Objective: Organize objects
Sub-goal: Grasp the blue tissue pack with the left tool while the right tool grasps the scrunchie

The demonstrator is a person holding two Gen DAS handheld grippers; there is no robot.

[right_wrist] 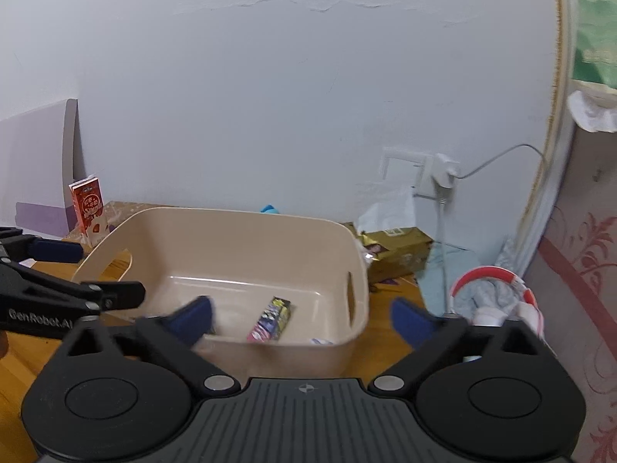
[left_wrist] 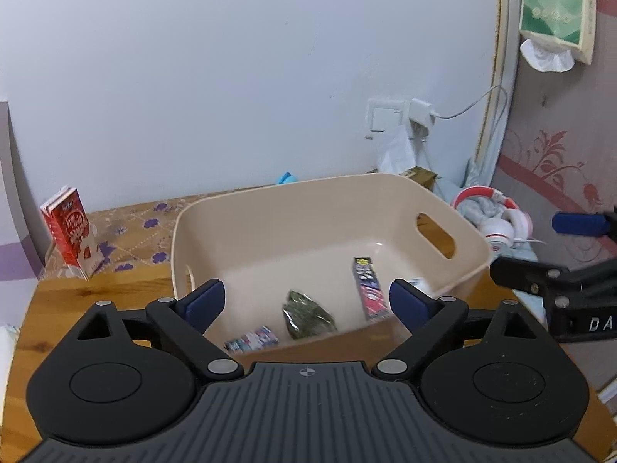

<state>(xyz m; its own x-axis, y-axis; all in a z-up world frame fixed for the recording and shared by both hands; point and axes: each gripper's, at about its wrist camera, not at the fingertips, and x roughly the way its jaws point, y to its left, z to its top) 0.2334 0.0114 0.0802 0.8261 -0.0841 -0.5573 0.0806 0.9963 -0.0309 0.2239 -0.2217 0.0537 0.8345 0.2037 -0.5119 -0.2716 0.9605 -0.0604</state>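
My left gripper (left_wrist: pixel 306 301) hangs over the near edge of the beige bin (left_wrist: pixel 270 208), fingers spread wide, nothing between them. My right gripper (right_wrist: pixel 304 318) sits at the same bin from the other side, also spread wide and holding nothing. Inside the bin I count a long purple-and-pink snack stick (left_wrist: pixel 369 289), a green crinkled packet (left_wrist: pixel 308 314) beside it, and a small blue-and-white wrapper (left_wrist: pixel 252 338) against the near wall. A red carton (left_wrist: pixel 69 231) stands upright on the wooden table (left_wrist: pixel 96 293), well apart to the left. Red-and-white headphones (left_wrist: pixel 497 220) lie to the right of the bin.
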